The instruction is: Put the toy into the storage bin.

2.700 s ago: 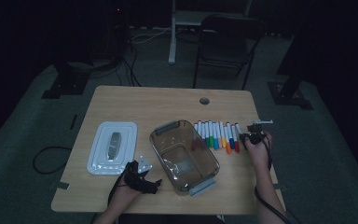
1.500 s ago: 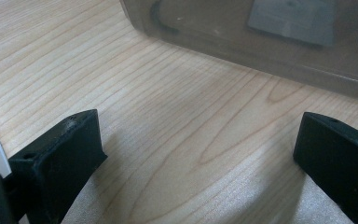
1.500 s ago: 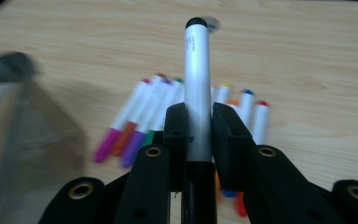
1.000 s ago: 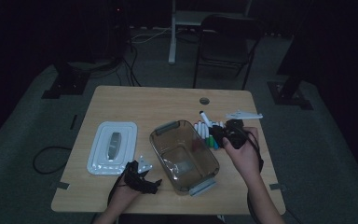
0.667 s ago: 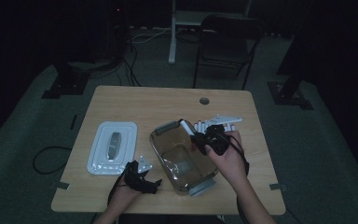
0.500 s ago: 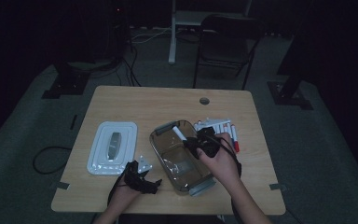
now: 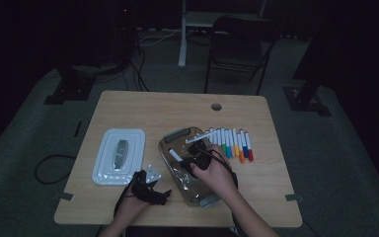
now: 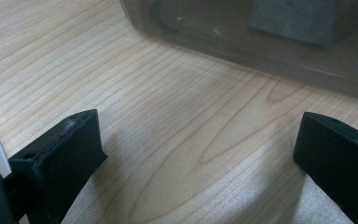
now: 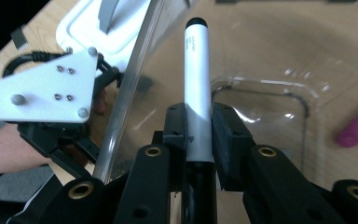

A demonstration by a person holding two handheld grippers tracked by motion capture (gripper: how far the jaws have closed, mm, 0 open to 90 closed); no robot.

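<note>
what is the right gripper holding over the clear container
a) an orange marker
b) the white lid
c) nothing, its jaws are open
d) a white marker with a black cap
d: in the right gripper view the right gripper is clamped on a white marker with a black cap, inside the clear container.

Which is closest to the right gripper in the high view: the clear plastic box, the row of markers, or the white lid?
1. Clear plastic box, directly under the right gripper.
2. Row of colourful markers, to its right.
3. White rectangular lid, far left.
</note>
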